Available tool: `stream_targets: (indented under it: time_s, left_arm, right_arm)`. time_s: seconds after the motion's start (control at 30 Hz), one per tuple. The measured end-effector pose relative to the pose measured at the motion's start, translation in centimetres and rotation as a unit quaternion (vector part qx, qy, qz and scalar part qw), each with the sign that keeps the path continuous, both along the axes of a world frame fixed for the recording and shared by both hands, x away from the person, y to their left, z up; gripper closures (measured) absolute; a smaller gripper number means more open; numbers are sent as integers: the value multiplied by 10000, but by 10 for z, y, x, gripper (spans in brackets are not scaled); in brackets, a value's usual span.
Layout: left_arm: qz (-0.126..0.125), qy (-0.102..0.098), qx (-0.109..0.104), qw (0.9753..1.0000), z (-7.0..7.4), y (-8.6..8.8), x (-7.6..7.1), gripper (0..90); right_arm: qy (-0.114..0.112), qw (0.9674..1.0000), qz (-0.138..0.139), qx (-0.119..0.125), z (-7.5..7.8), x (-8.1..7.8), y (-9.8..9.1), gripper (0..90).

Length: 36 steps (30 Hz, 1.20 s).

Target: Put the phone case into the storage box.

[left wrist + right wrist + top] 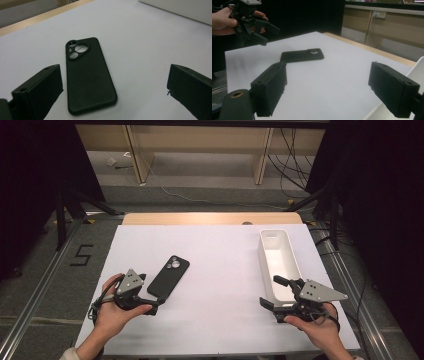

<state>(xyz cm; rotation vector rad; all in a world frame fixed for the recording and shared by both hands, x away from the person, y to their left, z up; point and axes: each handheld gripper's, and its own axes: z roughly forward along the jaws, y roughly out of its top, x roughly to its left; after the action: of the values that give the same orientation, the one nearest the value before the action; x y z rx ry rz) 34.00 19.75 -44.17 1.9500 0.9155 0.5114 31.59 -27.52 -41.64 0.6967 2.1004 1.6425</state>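
Lying flat on the white surface (220, 270), back up, left of centre: black phone case (169, 277), camera cutout at the far end, long axis running away from the person and leaning slightly right. Just beside its near end, left gripper (152, 304), jaws spread wide and empty, near corner of the case close to the fingertips but apart from them as far as can be told. Seen along that gripper's own jaws, case (87, 75) sitting between them and nearer the left one, nothing pressed yet. Clearly the nearer hand (the right one sits well apart across the surface). Likely next: closing across the short width of the case, so jaws wanting to straddle its long sides. Right gripper (274, 292) also open and empty, hovering at the near end of the white tray (278, 256). Nothing standing between case and left gripper; bare surface around.
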Motion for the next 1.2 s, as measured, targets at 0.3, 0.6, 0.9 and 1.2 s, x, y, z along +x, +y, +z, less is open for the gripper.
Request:
stream_targets:
  time_s: [0.3,0.6,0.9,1.2]
  left_arm:
    - [3,-18,44,10000,1,-2,-1,54]
    - [77,-115,226,9996,0,-10,1,462]
    - [-221,308,536,9978,-11,-27,13,899]
    - [-333,796,799,9931,-26,-40,28,900]
  right_arm:
    - [-26,10000,-25,13,1,-1,1,167]
    - [-6,10000,-38,66,1,-1,1,170]
    - [-18,10000,-63,73,1,0,1,173]
    - [0,9999,-89,73,0,0,1,176]
